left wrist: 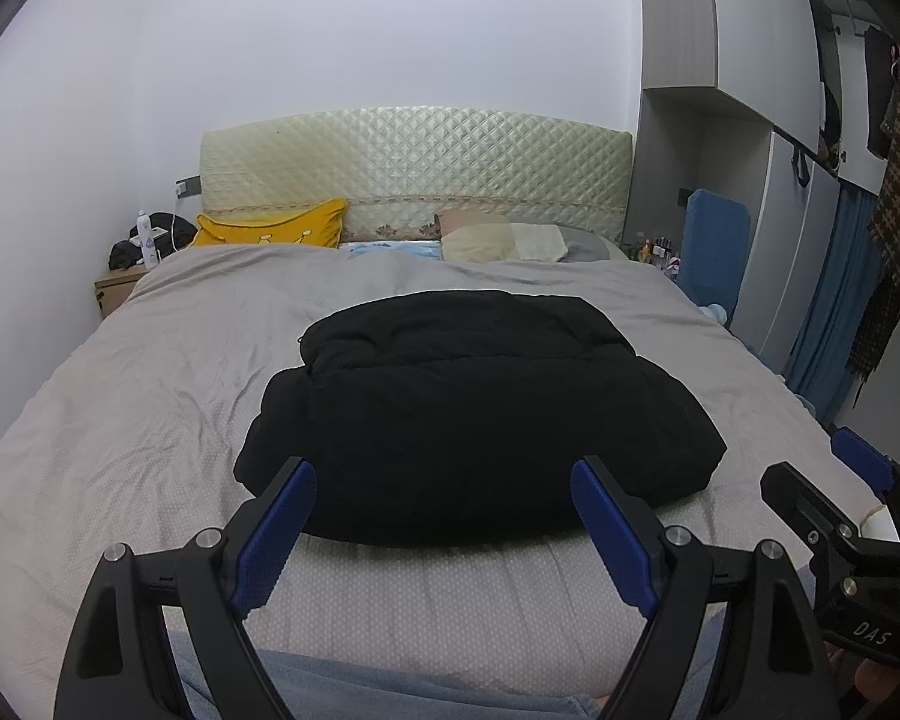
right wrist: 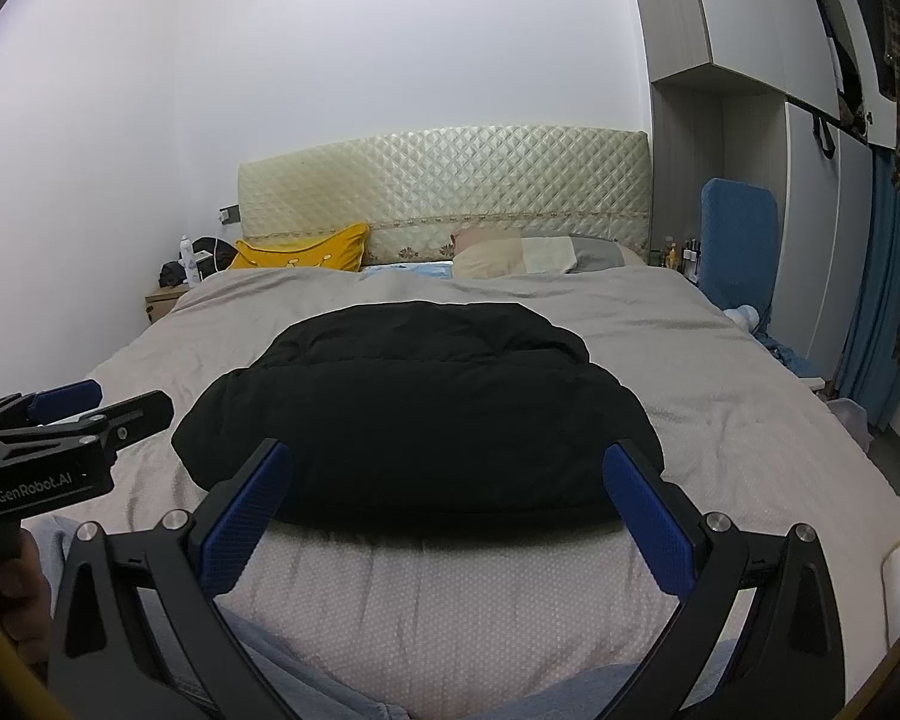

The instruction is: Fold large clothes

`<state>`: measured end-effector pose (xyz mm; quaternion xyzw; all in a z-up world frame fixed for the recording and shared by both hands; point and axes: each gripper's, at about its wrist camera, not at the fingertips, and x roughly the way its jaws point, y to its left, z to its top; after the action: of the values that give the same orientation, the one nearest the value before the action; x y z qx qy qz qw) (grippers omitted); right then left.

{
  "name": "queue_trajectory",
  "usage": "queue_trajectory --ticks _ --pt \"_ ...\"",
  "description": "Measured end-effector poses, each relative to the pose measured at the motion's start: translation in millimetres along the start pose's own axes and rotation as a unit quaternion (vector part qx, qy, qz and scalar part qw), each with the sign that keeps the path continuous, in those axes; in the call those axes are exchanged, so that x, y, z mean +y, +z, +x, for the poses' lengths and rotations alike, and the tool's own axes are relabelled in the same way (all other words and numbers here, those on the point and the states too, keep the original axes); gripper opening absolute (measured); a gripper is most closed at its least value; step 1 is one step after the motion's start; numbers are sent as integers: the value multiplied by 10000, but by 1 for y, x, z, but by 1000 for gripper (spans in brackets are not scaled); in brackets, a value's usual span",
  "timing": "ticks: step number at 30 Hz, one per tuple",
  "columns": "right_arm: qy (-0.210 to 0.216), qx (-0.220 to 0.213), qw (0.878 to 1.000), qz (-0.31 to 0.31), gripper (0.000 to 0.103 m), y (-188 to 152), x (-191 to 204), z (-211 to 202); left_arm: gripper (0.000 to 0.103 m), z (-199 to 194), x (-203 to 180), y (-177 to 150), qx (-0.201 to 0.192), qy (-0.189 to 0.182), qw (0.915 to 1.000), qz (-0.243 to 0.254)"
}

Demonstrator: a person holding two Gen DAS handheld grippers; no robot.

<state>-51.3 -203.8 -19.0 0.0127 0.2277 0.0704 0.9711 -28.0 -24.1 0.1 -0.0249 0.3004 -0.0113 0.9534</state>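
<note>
A black padded garment (left wrist: pixel 474 414) lies folded into a thick bundle on the grey bed cover (left wrist: pixel 126 420); it also shows in the right wrist view (right wrist: pixel 420 420). My left gripper (left wrist: pixel 444 474) is open and empty, held just short of the bundle's near edge. My right gripper (right wrist: pixel 450 456) is open and empty, also just short of the near edge. In the left wrist view the right gripper (left wrist: pixel 834 480) shows at the right edge. In the right wrist view the left gripper (right wrist: pixel 90 402) shows at the left edge.
A quilted headboard (left wrist: pixel 414 174), a yellow pillow (left wrist: pixel 270 231) and beige pillows (left wrist: pixel 504 240) are at the far end. A nightstand (left wrist: pixel 114 291) with a bottle stands far left. Wardrobes (left wrist: pixel 768 192), a blue cushion (left wrist: pixel 714 246) and a blue curtain (left wrist: pixel 834 300) line the right.
</note>
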Motion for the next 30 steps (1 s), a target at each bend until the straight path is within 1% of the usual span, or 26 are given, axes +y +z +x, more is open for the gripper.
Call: queue_trajectory --ticks 30 --pt "12 40 10000 55 103 4 0 -4 87 3 -1 1 42 32 10000 31"
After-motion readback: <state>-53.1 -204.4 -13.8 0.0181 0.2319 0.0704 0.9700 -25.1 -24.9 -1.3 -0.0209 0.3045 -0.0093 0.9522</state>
